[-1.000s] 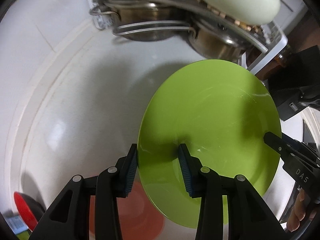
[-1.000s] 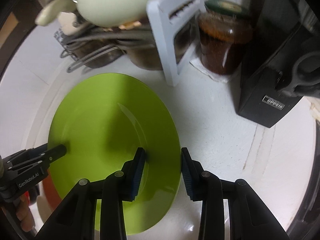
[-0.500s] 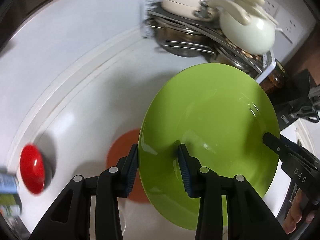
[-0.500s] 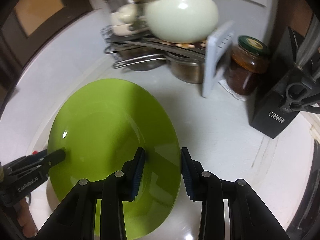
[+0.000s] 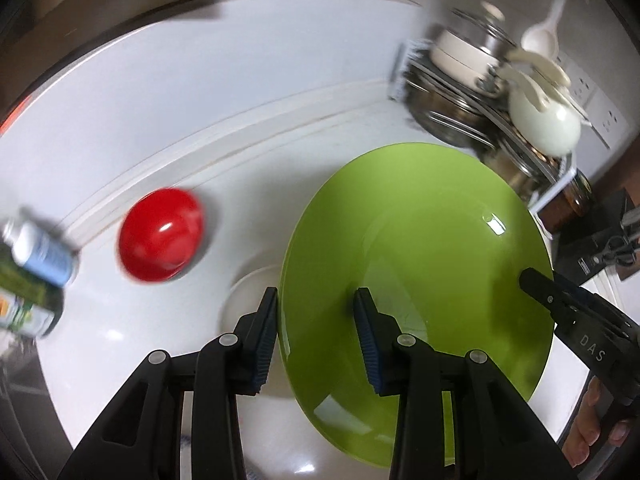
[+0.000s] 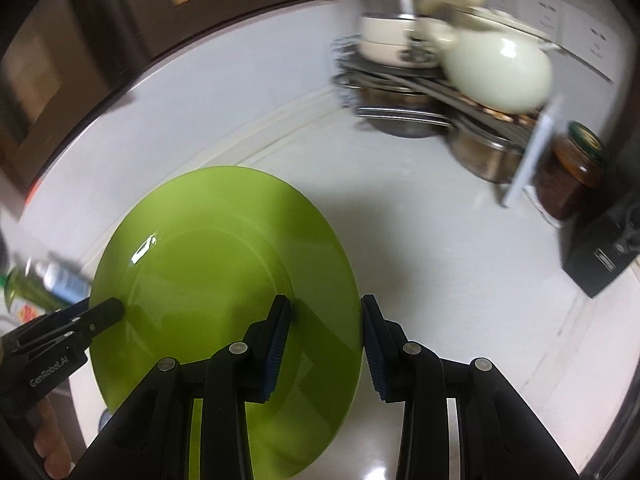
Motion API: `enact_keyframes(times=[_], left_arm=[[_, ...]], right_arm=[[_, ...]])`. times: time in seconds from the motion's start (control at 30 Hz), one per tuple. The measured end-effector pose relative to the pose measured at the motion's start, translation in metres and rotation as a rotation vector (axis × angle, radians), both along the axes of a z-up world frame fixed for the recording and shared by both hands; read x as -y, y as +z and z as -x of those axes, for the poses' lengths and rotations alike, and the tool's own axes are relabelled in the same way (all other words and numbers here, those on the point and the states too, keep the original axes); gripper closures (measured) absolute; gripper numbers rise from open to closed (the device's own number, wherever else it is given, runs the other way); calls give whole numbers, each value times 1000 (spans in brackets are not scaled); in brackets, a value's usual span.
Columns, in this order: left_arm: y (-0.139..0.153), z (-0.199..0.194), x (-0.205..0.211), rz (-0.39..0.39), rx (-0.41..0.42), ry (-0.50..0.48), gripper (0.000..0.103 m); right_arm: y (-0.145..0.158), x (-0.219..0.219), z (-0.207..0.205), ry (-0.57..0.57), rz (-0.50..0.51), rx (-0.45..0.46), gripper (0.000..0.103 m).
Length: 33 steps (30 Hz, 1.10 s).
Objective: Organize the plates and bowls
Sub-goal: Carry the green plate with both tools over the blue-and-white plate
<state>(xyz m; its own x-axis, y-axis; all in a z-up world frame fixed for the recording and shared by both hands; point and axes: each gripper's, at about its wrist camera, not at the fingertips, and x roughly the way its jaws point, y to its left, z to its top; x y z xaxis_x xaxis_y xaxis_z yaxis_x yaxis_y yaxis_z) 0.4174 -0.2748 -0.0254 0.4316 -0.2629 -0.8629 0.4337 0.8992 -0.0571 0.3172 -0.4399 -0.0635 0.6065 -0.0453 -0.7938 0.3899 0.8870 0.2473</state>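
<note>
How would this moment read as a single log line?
green plate held off counter | left tool on rim | right tool on opposite rim

Glossy green plate (image 5: pixel 420 248), tilted, airborne

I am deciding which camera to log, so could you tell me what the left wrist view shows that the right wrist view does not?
Only the left wrist view shows the red bowl and a pale dish under the plate's left edge. Only the right wrist view shows the doorway behind the counter. Both share the green plate, gripped at opposite rims by the left gripper and right gripper, the dish rack, the jar and the bottles.
</note>
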Motion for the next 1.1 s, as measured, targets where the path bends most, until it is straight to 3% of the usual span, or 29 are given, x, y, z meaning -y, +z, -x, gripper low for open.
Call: enact_keyframes(times=[0.63,1.1], left_arm=[[-13,59,-177,26,-11,333,66],[-38,112,-271,51,-43,549,66]], right_arm=[[15,-147,-20,344,61,36,66],[1,-240,-17,590,105,-6,66]])
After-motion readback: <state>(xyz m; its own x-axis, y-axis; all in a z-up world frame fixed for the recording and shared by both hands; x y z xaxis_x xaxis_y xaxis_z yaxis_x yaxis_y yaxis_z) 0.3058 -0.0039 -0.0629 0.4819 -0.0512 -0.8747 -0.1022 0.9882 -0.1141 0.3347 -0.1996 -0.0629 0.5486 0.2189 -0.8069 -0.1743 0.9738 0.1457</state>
